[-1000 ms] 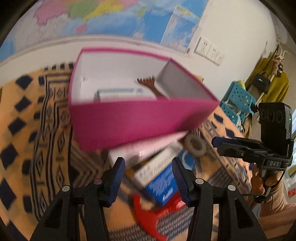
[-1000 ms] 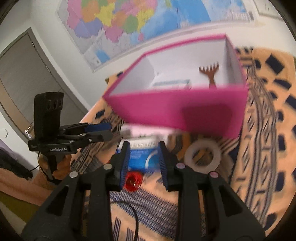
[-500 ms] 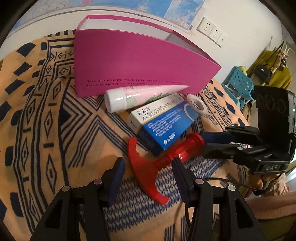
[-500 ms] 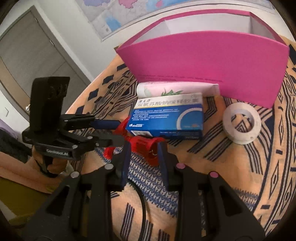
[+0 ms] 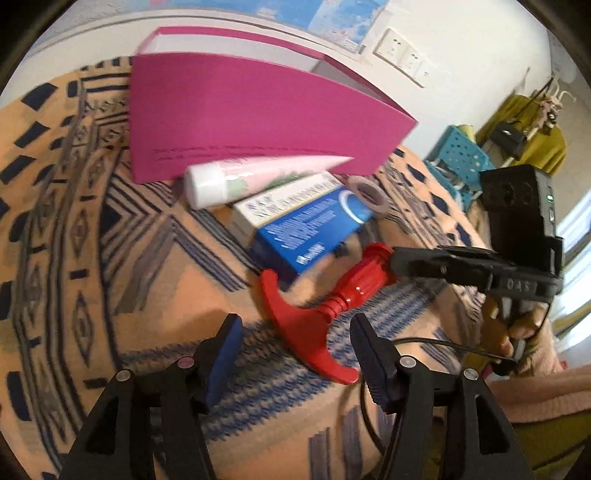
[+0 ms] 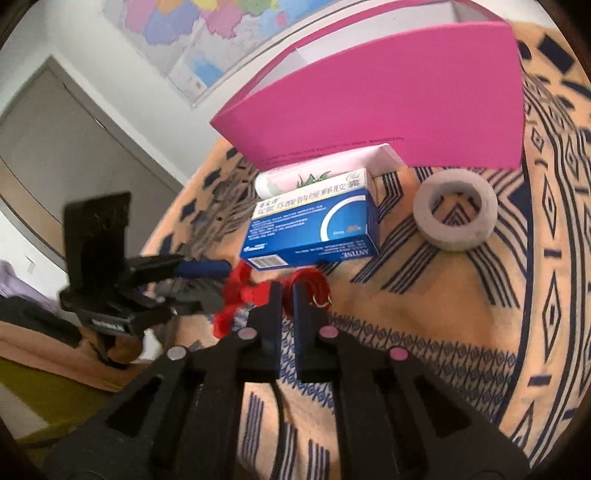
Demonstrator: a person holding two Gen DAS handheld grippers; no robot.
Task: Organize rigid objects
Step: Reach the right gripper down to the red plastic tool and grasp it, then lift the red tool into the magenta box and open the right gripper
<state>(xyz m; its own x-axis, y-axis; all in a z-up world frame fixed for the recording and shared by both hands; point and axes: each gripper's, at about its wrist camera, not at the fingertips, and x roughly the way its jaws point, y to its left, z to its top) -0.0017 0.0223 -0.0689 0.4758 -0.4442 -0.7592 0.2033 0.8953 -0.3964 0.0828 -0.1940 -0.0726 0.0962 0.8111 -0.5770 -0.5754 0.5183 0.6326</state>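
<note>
The red tool (image 5: 325, 295) is lying just in front of the blue carton (image 6: 314, 229). The right gripper (image 6: 287, 295) is pinching its handle end narrowly (shallow hold); it may slip. The left gripper (image 5: 295, 332) is gaping wide beside it.

Domestic room, most likely a bedroom or living space. Evidenced by wall map (image 6: 207, 22), patterned cloth (image 5: 92, 236) as work surface, garments on coat rack (image 5: 532, 133), grey door (image 6: 55, 155), wall sockets (image 5: 402, 55).
</note>
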